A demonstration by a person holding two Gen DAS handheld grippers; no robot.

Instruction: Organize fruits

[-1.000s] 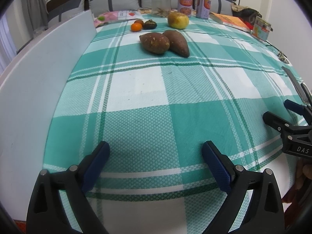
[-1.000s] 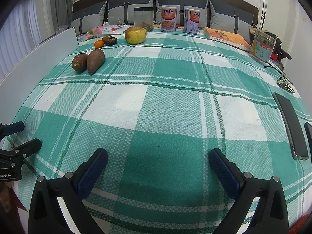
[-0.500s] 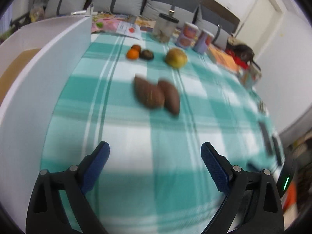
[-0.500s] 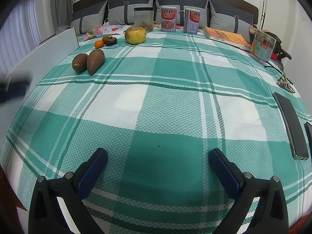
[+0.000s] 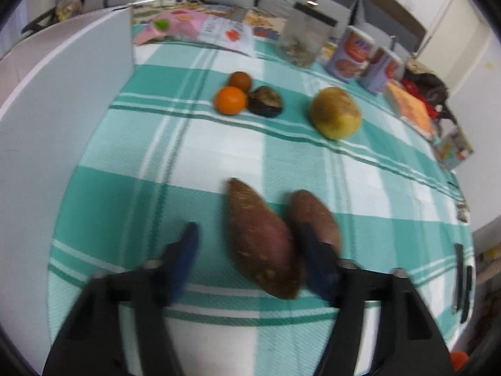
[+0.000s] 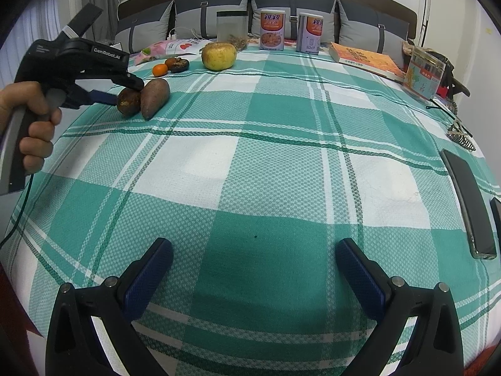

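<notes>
Straddling the nearer sweet potato [image 5: 261,241] with its fingers apart, seemingly not yet gripping, the left gripper [image 5: 247,250] hovers while the right gripper [image 6: 253,269] waits wide open over the checked cloth [image 6: 281,163].

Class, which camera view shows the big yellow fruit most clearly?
The right wrist view: the yellow fruit is sharp and fully visible, though far off. The left wrist view shows it closer and larger, but motion-blurred.

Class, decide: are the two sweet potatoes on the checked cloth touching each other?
Touching. In the right wrist view the left sweet potato presses against the right sweet potato with no cloth between them; the blurred left wrist view agrees.
</notes>
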